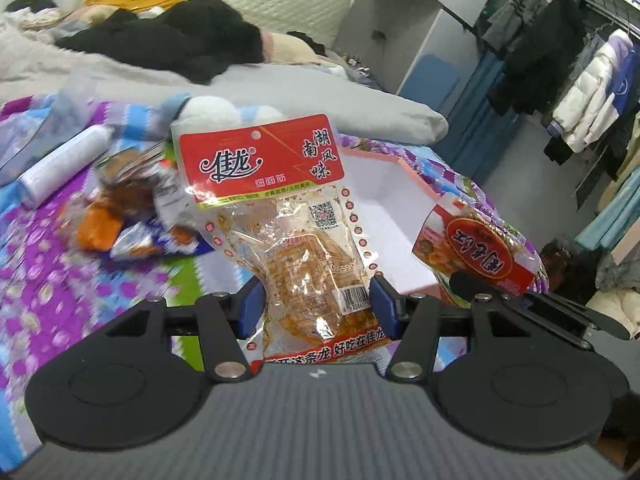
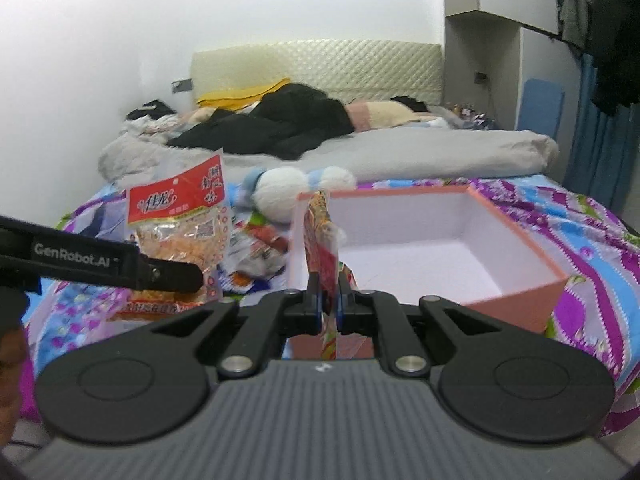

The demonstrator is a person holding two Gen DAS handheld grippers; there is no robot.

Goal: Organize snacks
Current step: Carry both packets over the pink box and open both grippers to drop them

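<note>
Our left gripper (image 1: 316,306) clamps its jaws around the plump noodle-snack packet (image 1: 280,216), the right gripper (image 2: 329,300) pinches a flat red packet (image 2: 322,248) edge-on. Both hang above the bed's near edge beside the pink box (image 2: 516,300). Light, crinkly, slippery film: we'd grip mid-body.

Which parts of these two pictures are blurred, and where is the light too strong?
Left wrist view: the loose snack pile and patterned blanket smear with motion, while the held red-topped packet stays sharp. Right wrist view: the white wall is washed out; the pink box looks soft.
</note>
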